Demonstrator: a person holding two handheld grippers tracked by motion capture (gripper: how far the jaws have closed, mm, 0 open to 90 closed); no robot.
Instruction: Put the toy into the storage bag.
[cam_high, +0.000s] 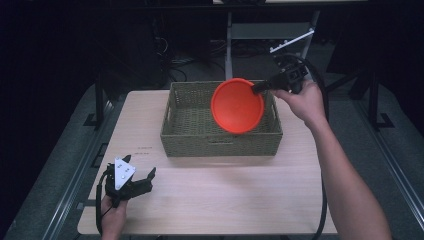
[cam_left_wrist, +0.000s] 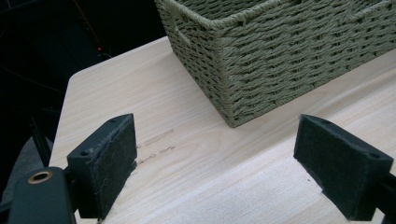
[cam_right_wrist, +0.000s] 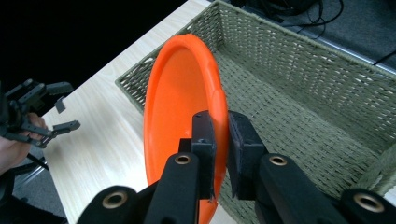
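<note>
Right gripper (cam_high: 259, 88) has its fingers (cam_right_wrist: 204, 135) pinching the rim of the orange bowl (cam_high: 237, 105), held tilted on edge over the woven basket (cam_high: 192, 117), at the basket's 2 o'clock end. Left gripper (cam_high: 142, 182) sits at the table's (cam_high: 225, 195) 8 o'clock corner, fingers (cam_left_wrist: 109, 154) spread, nothing between them.

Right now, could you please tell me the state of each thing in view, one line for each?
orange bowl: held by its rim, tilted on edge above the basket.
woven basket: upright on the table, nothing visible inside.
right gripper: shut on the orange bowl's rim.
left gripper: open, holding nothing, low over the table.
</note>
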